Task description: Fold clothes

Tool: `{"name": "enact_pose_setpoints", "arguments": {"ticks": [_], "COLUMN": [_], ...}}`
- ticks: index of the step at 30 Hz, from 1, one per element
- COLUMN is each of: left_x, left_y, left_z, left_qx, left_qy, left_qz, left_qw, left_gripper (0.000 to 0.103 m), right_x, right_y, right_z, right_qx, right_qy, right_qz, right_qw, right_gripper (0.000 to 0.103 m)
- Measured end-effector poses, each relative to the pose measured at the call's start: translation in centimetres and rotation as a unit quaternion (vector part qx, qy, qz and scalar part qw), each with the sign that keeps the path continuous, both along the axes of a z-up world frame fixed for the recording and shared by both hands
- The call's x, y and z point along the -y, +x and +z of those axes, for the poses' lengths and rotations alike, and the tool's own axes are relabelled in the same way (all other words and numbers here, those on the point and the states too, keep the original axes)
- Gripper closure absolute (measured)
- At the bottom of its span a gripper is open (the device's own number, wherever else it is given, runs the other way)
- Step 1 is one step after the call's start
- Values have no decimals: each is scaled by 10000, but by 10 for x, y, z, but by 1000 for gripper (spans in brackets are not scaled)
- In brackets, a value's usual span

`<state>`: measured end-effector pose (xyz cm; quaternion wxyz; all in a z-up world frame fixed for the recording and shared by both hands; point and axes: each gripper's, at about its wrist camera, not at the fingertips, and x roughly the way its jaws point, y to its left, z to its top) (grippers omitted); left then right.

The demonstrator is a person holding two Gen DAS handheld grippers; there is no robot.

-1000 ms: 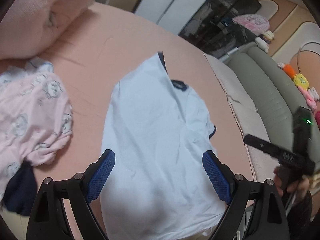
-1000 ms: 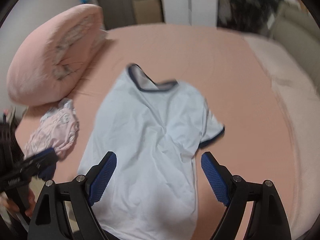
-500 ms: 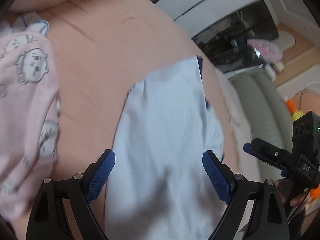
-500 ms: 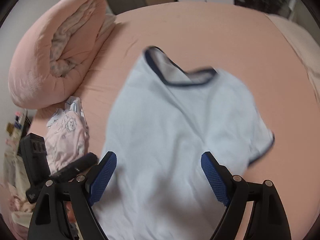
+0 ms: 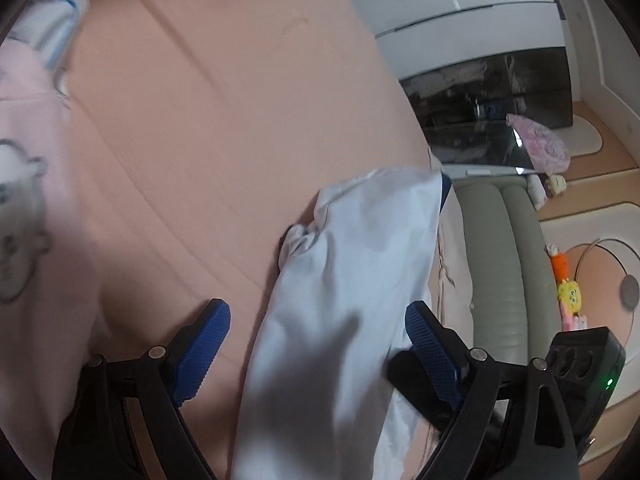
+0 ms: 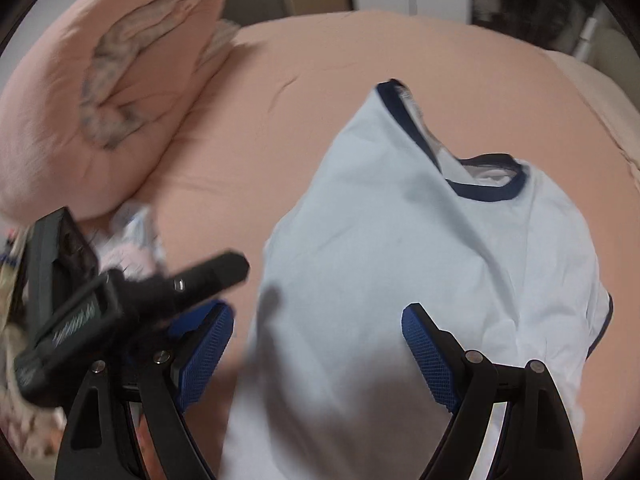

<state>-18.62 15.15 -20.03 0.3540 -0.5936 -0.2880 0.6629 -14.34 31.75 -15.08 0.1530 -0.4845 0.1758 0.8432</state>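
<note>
A light blue T-shirt (image 6: 420, 248) with navy collar and sleeve trim lies spread on the pink bed (image 6: 312, 92), collar away from me. It also shows in the left wrist view (image 5: 352, 300). My left gripper (image 5: 318, 350) is open and empty, low over the shirt's lower left side. My right gripper (image 6: 318, 352) is open and empty over the shirt's lower part. The left gripper's black body (image 6: 120, 300) shows at the left of the right wrist view.
A pink printed garment (image 5: 28, 208) lies left of the shirt. A big rolled pink quilt (image 6: 92, 80) lies at the bed's far left. A grey sofa (image 5: 504, 264), toys (image 5: 568, 292) and a dark cabinet (image 5: 488, 100) are beyond the bed's right edge.
Both grippers have dropped closer to the shirt and bed. The left gripper has swung low toward the shirt's left side. Both stay open. The shirt has not moved.
</note>
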Motion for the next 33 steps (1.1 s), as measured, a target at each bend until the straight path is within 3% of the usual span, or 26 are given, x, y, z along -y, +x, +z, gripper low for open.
{"name": "enact_pose_setpoints", "arguments": {"ticks": [8,12,17,18,20,21,22,25,29,33], "left_x": [0,6,8,7,5,5,5,-1,-12,-18], "left_y": [-6,-12,-11,-9,-6,-5,-4,0,7,4], "left_z": [1,1,3,3,5,5,5,9,19,13], "left_qx": [164,376,353,318,275,293,329,316,42,235], "left_qy": [65,161,87,57,27,58,114,114,47,145], "left_qz": [-47,104,239,231,216,212,197,133,139,207], "left_qw": [9998,9991,9991,9992,9994,9993,9992,9993,9999,9994], "left_gripper": [13,13,13,13,13,13,13,13,13,13], "right_x": [4,12,27,28,27,24,18,-5,-45,-69], "right_y": [-3,-9,-14,-14,-13,-12,-10,11,44,62], "right_z": [-14,-21,-29,-30,-34,-36,-39,-34,-29,-39], "right_qx": [-204,37,183,167,172,237,262,68,-104,-188], "right_qy": [-80,425,1127,1178,1247,1272,1191,876,183,-280], "right_qz": [-172,-118,175,220,234,168,75,-215,-1006,-1271], "right_qw": [9996,9990,9933,9927,9918,9914,9925,9959,9947,9913], "right_gripper": [17,17,17,19,32,47,57,67,67,67]}}
